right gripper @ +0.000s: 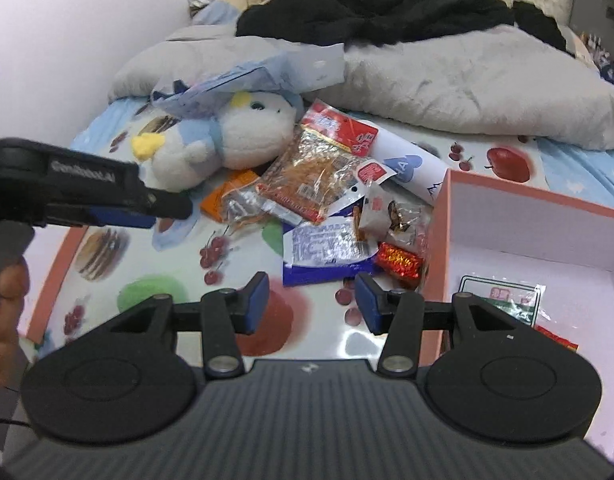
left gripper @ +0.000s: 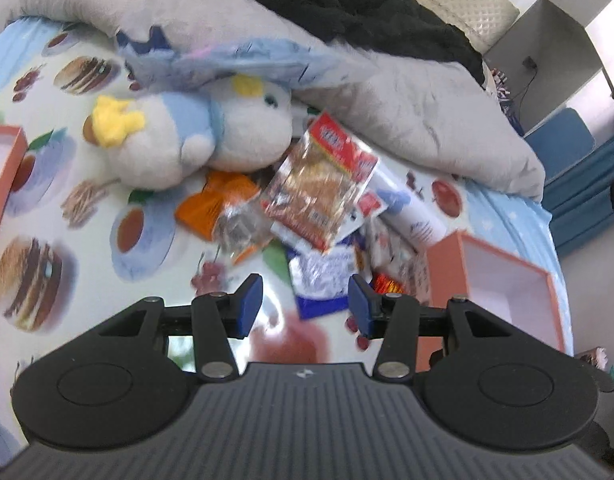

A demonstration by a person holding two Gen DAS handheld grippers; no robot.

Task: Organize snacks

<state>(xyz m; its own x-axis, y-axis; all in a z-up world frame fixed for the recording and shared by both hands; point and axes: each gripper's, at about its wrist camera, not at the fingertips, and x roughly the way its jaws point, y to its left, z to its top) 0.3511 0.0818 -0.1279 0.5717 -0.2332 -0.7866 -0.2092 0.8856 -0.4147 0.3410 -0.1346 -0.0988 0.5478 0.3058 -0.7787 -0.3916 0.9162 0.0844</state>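
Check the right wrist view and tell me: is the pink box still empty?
No. The pink box already holds at least two snack packets on its floor, near the hand-held gripper's right side.

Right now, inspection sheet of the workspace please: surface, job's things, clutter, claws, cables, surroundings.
Surface: bed sheet printed with food pictures.
Job's things: snack packets heaped mid-bed; pink box beside them holds a few packets.
Clutter: plush toy, grey blanket, black garment.
Claws: left claw and right claw open, nothing between the jaws.
Cables: one at the far wall.
Surroundings: white walls, blue chair.
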